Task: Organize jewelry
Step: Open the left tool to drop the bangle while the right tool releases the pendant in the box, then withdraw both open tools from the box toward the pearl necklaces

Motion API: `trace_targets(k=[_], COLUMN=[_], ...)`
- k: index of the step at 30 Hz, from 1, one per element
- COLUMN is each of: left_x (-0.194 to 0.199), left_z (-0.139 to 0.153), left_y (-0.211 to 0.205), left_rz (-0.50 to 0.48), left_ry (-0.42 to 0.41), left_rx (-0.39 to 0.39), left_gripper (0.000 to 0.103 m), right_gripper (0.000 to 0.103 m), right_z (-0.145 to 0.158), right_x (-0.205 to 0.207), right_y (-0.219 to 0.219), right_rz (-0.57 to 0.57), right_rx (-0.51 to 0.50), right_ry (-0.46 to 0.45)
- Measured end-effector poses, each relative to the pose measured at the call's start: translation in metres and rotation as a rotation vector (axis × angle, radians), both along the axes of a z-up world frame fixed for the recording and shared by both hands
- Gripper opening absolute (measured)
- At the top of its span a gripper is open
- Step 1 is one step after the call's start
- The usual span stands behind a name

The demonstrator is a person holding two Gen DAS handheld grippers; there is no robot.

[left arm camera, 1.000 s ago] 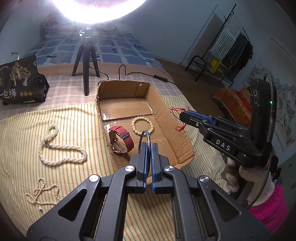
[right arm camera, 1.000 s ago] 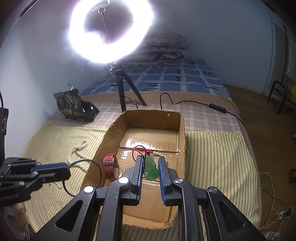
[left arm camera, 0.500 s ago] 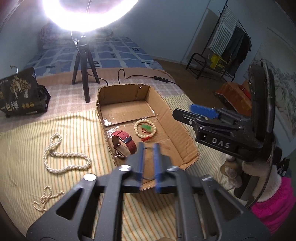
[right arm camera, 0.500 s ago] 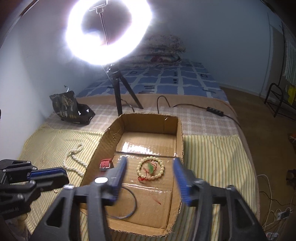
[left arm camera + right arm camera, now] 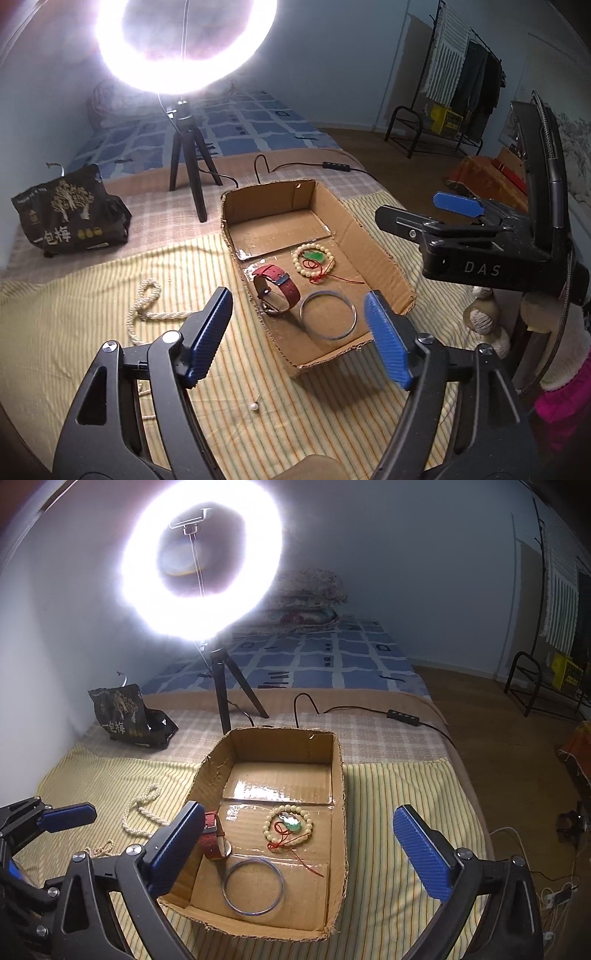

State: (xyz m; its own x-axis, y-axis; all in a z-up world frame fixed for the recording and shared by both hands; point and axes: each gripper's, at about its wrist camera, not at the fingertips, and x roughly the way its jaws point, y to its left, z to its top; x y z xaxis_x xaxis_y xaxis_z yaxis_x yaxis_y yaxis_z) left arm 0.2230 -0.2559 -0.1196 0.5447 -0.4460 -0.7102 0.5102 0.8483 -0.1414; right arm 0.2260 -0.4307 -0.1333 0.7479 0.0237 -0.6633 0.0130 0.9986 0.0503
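Observation:
A cardboard box [image 5: 376,254] [image 5: 341,775] lies on the striped bedspread. Inside it are a red-strap watch [image 5: 279,290] [image 5: 212,836], a cream bead bracelet [image 5: 297,264] [image 5: 267,827] with a green pendant on red cord [image 5: 314,255] [image 5: 293,825], and a thin metal bangle [image 5: 327,314] [image 5: 254,888]. A pearl necklace [image 5: 147,306] [image 5: 142,814] and a loose pearl [image 5: 254,406] lie left of the box. My left gripper [image 5: 299,339] is open and empty above the box's near end. My right gripper [image 5: 306,849] is open and empty above the box; it also shows in the left wrist view [image 5: 458,214].
A ring light on a tripod [image 5: 188,162] [image 5: 225,686] stands behind the box, its cable [image 5: 295,166] trailing right. A black snack bag [image 5: 70,214] [image 5: 129,716] sits at the back left. A clothes rack [image 5: 454,85] stands on the floor beyond the bed's right edge.
Both grippers opened wide and drew back. The left let go of the bangle, the right the green pendant; both now lie in the box.

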Motion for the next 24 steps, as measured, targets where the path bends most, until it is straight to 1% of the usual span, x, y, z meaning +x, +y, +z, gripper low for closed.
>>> trace_targets(k=[5, 12, 19, 24], left_x=[-0.004, -0.011, -0.013, -0.010], left_z=[0.003, 0.009, 0.013, 0.009], left_y=[0.005, 0.020, 0.056, 0.098], left_rz=[0.016, 0.039, 0.087, 0.150], left_ry=[0.003, -0.011, -0.025, -0.011], left_rx=[0.030, 0.044, 0.070, 0.072], left_gripper=[0.078, 0.079, 0.079, 0.079], right_gripper=[0.103, 0.103, 0.103, 0.103], right_z=[0.006, 0.017, 0.022, 0.022], right_x=[-0.005, -0.019, -0.037, -0.048], right_y=[0.004, 0.011, 0.022, 0.034], right_rz=[0.003, 0.003, 0.011, 0.051], right_rx=[-0.006, -0.008, 0.009, 0.044], right_ry=[-0.005, -0.019, -0.026, -0.029])
